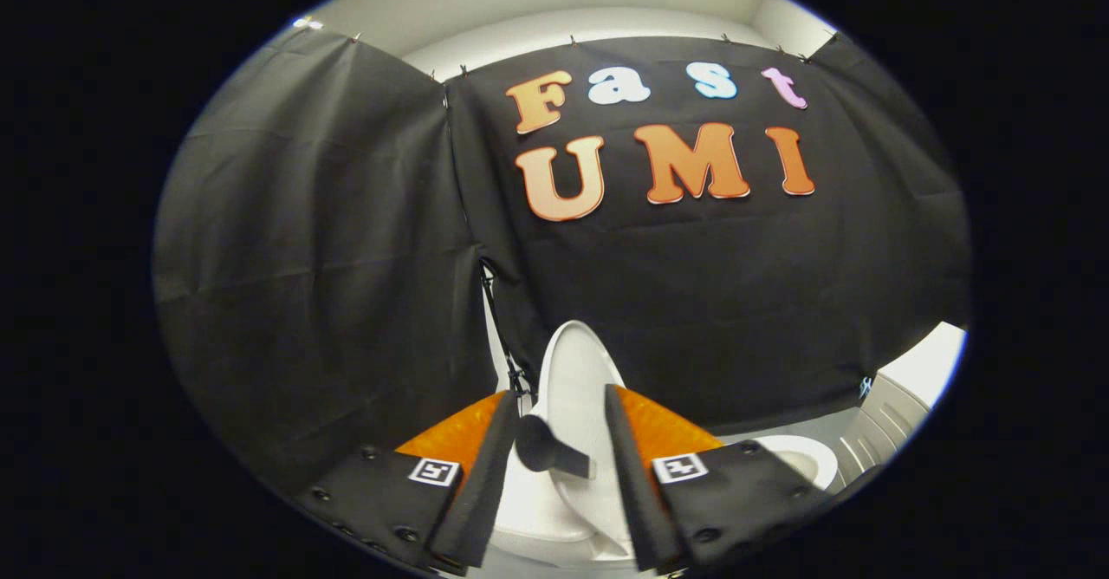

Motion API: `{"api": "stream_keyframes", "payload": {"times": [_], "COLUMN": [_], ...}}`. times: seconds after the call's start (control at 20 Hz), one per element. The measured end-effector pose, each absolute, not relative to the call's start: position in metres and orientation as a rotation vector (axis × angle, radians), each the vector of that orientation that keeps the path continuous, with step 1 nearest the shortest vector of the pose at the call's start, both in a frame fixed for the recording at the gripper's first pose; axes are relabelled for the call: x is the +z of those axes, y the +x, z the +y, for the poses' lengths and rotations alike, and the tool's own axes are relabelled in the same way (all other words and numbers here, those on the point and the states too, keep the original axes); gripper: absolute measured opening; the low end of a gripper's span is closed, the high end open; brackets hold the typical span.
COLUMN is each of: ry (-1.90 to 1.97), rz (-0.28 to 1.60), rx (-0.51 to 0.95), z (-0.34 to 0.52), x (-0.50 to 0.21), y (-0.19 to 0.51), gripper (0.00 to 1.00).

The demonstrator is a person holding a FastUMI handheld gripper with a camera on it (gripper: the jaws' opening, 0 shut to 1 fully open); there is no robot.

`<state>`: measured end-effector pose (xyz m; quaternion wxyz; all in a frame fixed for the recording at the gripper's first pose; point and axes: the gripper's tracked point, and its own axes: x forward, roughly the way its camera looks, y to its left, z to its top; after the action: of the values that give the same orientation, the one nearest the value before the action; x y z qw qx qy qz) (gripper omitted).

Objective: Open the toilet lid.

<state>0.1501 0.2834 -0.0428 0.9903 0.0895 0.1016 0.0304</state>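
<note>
The white toilet lid (573, 362) stands raised and nearly upright against the black cloth wall, its top edge rising just beyond my fingertips. A black cone-shaped handle (548, 451) sticks out from the lid's face and lies between my fingers. It is close to the left finger (496, 458), with a small gap to the right finger (631, 466). My gripper (561, 393) is open around the lid's lower part and the handle. The white seat and bowl rim (810, 459) show to the right, beyond the right finger, and more white of the toilet (537, 514) lies below the handle.
Black cloth walls (329, 241) close in the left side and the back. A black stand leg (511, 362) runs down the gap between the two cloths, just left of the lid. A white ribbed cabinet (897, 419) stands at the far right.
</note>
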Motion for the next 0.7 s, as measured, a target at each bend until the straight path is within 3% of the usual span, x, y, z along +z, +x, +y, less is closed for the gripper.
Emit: {"api": "stream_keyframes", "payload": {"times": [0.5, 0.7], "ry": [0.088, 0.063], "rz": [0.112, 0.107], "rx": [-0.041, -0.051], "z": [0.124, 0.074], "x": [0.027, 0.033], "y": [0.086, 0.077], "gripper": [0.99, 0.99]}}
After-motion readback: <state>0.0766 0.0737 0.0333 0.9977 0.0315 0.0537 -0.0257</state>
